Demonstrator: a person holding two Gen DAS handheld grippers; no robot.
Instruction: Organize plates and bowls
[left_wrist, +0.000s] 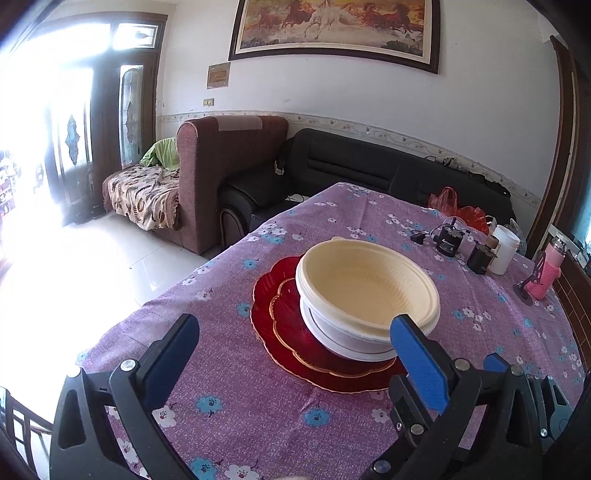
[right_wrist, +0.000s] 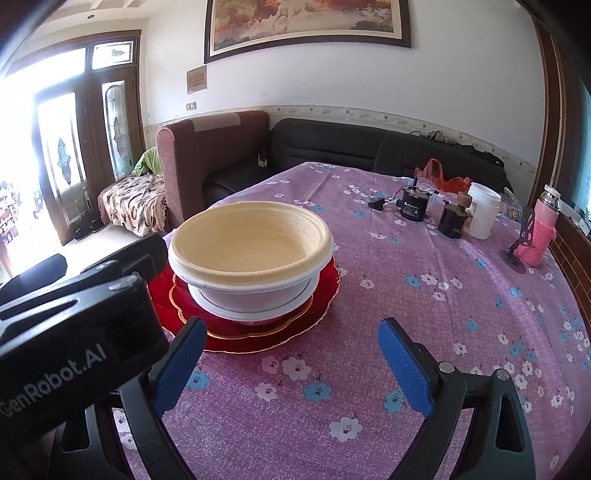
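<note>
A cream bowl (left_wrist: 364, 284) is nested in a white bowl (left_wrist: 347, 338). The two stand on a small red plate (left_wrist: 286, 314) stacked on a larger red plate (left_wrist: 332, 373) with a gold rim, on the purple flowered tablecloth (left_wrist: 258, 406). My left gripper (left_wrist: 295, 332) is open and empty, just short of the stack on its near side. In the right wrist view the cream bowl (right_wrist: 251, 236), white bowl (right_wrist: 255, 295) and red plates (right_wrist: 258, 332) sit ahead to the left. My right gripper (right_wrist: 291, 336) is open and empty, near the stack's front right edge.
At the table's far right stand two small black motors (right_wrist: 413, 206), a white jar (right_wrist: 480, 214) and a pink bottle (right_wrist: 539, 232). A red bag (right_wrist: 443, 177) lies behind them. Sofas stand beyond the table's far edge. The left gripper's body (right_wrist: 74, 314) fills the right view's left side.
</note>
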